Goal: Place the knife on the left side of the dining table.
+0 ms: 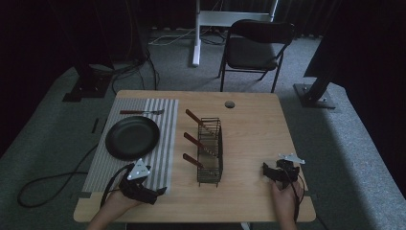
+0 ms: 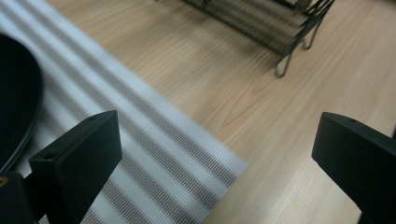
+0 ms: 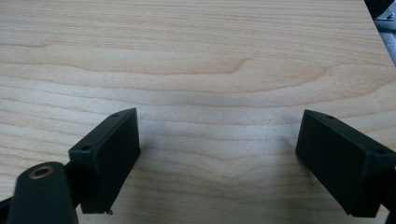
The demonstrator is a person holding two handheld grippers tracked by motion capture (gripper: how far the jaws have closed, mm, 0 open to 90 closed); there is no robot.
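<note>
While both tools wait at the near edge: wooden worktop (image 1: pixel 249 120), striped placemat (image 1: pixel 165 143) at left, black plate (image 1: pixel 132 137) on it, fork (image 1: pixel 141 112) beyond. Wire rack (image 1: pixel 210 153) mid-table, three brown-handled utensils (image 1: pixel 194 139) inside. Left gripper (image 1: pixel 161 191) and right gripper (image 1: pixel 266 170), jaws spread, empty. Likely best: approach handles squarely, close gently.

Folding chair (image 1: pixel 256 45), floor cables (image 1: pixel 129 67), white stand (image 1: pixel 198 28)

Wooden table (image 1: pixel 249 129), striped placemat (image 1: pixel 163 143), wire rack (image 1: pixel 210 160), perhaps a grommet (image 1: pixel 230 104)
</note>
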